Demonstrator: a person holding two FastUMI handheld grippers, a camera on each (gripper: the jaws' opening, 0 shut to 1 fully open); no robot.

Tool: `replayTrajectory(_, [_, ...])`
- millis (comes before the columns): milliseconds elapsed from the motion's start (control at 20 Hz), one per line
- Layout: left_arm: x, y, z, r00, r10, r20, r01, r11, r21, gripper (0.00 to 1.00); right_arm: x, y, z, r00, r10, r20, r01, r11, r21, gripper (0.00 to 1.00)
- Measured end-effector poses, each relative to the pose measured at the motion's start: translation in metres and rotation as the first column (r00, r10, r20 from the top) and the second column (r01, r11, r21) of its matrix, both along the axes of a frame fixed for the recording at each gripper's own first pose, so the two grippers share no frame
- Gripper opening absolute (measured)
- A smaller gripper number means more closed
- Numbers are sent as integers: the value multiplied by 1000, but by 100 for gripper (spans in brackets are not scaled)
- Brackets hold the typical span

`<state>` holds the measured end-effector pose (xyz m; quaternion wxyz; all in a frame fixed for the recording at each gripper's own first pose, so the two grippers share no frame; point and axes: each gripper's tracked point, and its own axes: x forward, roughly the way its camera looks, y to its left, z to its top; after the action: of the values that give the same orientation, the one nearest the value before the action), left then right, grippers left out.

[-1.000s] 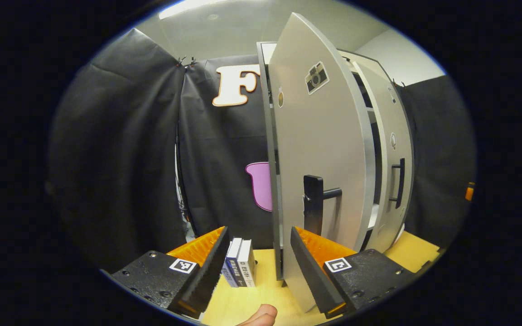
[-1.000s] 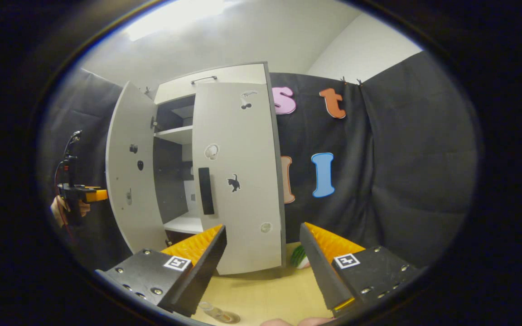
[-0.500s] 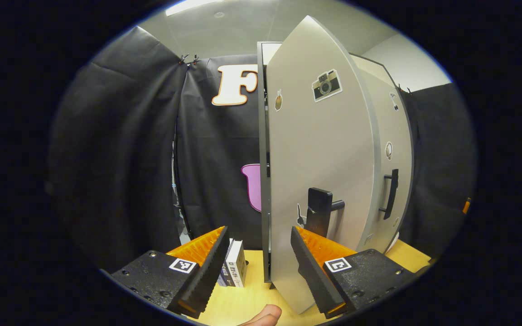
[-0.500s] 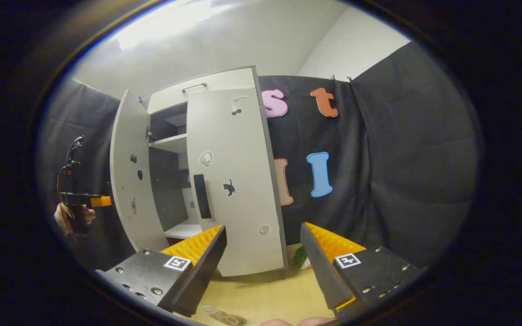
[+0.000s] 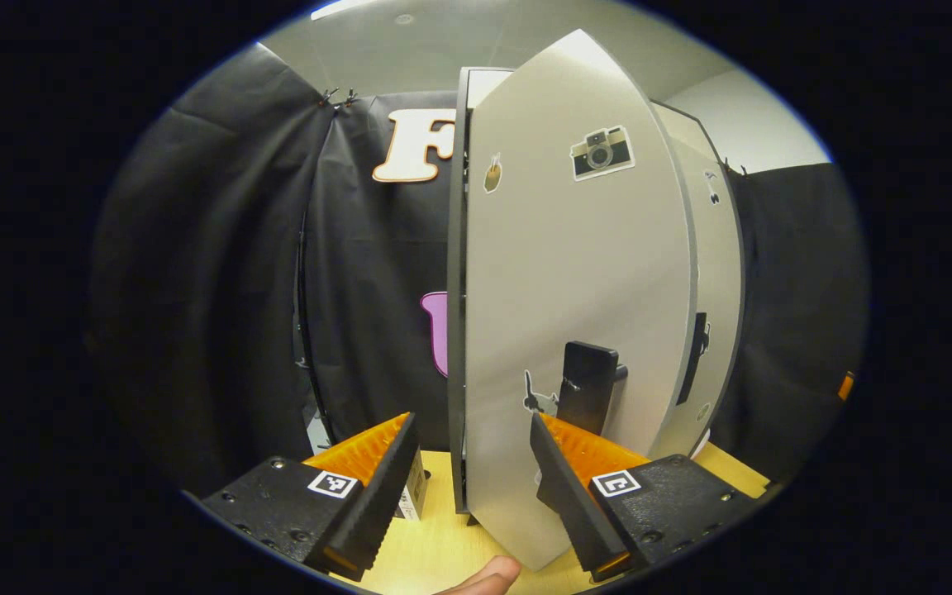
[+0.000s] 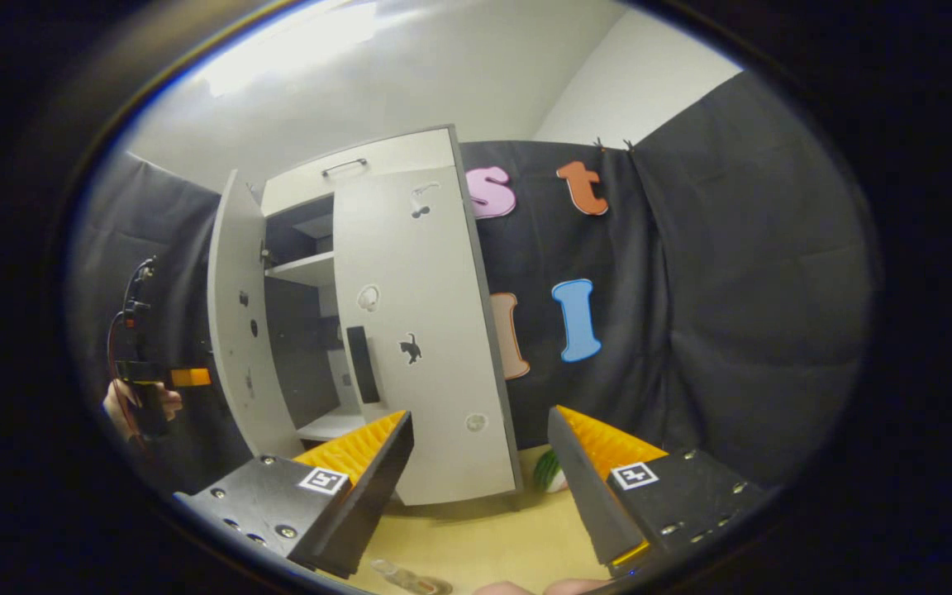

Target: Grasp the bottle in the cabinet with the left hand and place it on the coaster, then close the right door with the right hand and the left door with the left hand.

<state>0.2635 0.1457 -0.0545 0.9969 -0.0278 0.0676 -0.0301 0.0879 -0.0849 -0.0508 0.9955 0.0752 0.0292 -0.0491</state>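
Observation:
In the left gripper view the cabinet's left door [image 5: 575, 273], grey with a camera sticker and a black handle [image 5: 590, 395], stands ajar right in front of me. My left gripper [image 5: 472, 487] is open, and the door's lower edge sits between its fingers, close to the right one. The right door [image 5: 714, 281] lies nearly flush behind it. In the right gripper view my right gripper [image 6: 480, 487] is open and holds nothing, a little back from the right door [image 6: 418, 330]. The left door [image 6: 238, 330] hangs partly open, with the left gripper [image 6: 168, 378] beside it. A clear bottle [image 6: 400, 573] shows at the bottom edge.
Upright books [image 5: 415, 494] stand on the wooden table [image 5: 435, 545] left of the cabinet. A green and white object [image 6: 547, 471] lies by the cabinet's right corner. A hand [image 6: 125, 405] holds the left gripper. Black cloth walls surround the booth.
The left door has swung further toward the cabinet, narrowing the gap, with my left gripper following it. My right gripper has drawn back slightly from the right door.

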Motion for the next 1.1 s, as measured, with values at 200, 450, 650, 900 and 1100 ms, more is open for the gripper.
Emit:
replayTrajectory(200, [3,-16,-1,1000,-28,-1,28,1000,-3,88,-2,-1,5,999,24,22,-24,1000,11,97])
replayTrajectory(450, [17,-39,-5,998,-61,-1,61,998,9,87,15,-21,9,999,6,41,-9,998,57,100])
replayTrajectory(650, [28,-52,-8,998,-56,-14,56,998,-3,94,24,-30,12,999,-7,39,7,1000,18,100])
replayTrajectory(900, [7,-59,-3,1000,-10,-27,9,999,-45,95,12,-23,29,998,20,58,-18,999,-29,100])
replayTrajectory(1100, [-37,-51,16,999,33,14,-33,999,-18,95,-9,-22,38,999,2,42,-1,1000,-14,100])
